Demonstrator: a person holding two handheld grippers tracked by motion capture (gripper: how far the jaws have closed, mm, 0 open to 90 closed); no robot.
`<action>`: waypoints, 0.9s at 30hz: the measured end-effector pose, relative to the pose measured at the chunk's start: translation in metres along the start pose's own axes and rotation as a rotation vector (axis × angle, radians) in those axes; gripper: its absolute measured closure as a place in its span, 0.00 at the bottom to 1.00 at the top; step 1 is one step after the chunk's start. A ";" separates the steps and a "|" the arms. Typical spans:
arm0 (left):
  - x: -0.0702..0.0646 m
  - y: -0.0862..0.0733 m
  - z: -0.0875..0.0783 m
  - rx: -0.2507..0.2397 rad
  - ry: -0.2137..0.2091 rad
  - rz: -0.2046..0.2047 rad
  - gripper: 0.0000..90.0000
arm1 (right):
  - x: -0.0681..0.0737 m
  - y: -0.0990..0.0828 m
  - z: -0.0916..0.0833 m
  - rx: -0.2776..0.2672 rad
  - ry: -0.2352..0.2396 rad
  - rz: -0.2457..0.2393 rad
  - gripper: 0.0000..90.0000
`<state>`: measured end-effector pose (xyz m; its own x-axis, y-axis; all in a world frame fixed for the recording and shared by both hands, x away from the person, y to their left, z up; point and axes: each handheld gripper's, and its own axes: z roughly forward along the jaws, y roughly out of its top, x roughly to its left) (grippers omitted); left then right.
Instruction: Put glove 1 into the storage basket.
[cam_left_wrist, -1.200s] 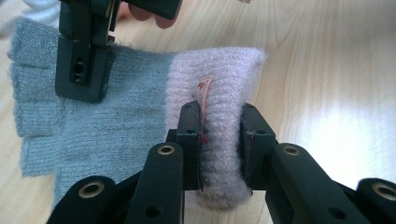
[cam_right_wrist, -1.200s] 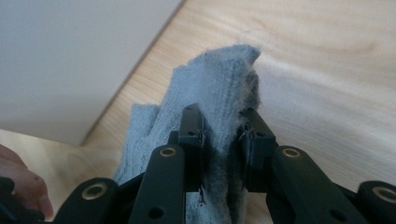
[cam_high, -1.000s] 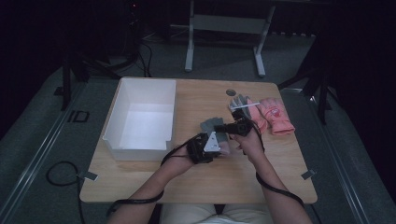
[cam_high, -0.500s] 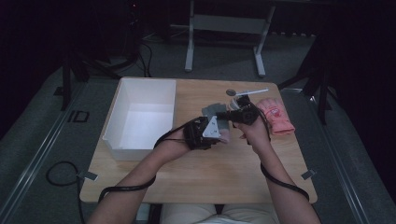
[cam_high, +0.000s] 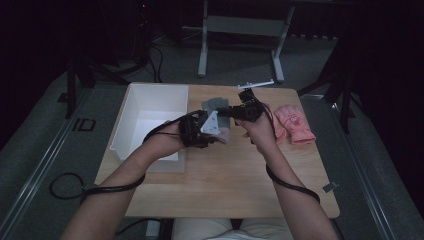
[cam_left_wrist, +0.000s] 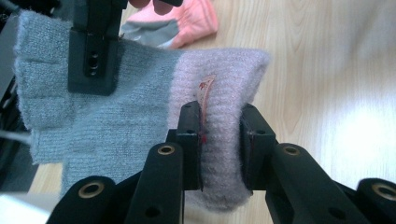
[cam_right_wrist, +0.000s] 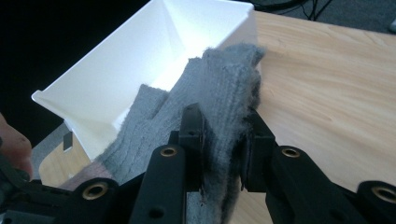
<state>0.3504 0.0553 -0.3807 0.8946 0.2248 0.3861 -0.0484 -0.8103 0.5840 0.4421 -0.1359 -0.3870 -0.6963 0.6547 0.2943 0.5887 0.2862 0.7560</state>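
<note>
Above the tabletop (cam_high: 235, 175), beside the white bin's (cam_high: 150, 107) rim, the left hand-held gripper (cam_left_wrist: 219, 135) clamps the knit glove's (cam_left_wrist: 140, 112) pink cuff and the right hand-held gripper (cam_right_wrist: 224, 140) clamps its grey end; bare wood lies nearer the person.

My wooden table (cam_high: 240, 175) stands on grey carpet (cam_high: 60, 145); beyond it, a metal stand (cam_high: 240, 30) in darkness.

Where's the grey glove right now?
High view: the grey glove hangs between both claws above the table, right of the white bin.
</note>
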 end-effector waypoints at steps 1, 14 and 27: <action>0.002 -0.002 -0.004 0.005 -0.001 -0.005 0.81 | 0.003 0.003 0.002 0.000 -0.003 -0.011 0.83; 0.018 -0.045 -0.049 0.035 0.021 -0.007 0.81 | 0.045 0.035 0.043 0.002 0.062 -0.039 0.83; 0.019 -0.105 -0.078 0.099 0.011 -0.030 0.81 | 0.093 0.045 0.111 0.066 0.109 -0.067 0.83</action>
<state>0.3383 0.1871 -0.3790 0.8903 0.2549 0.3774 0.0229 -0.8527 0.5220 0.4491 0.0154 -0.3907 -0.7736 0.5533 0.3087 0.5622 0.3746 0.7373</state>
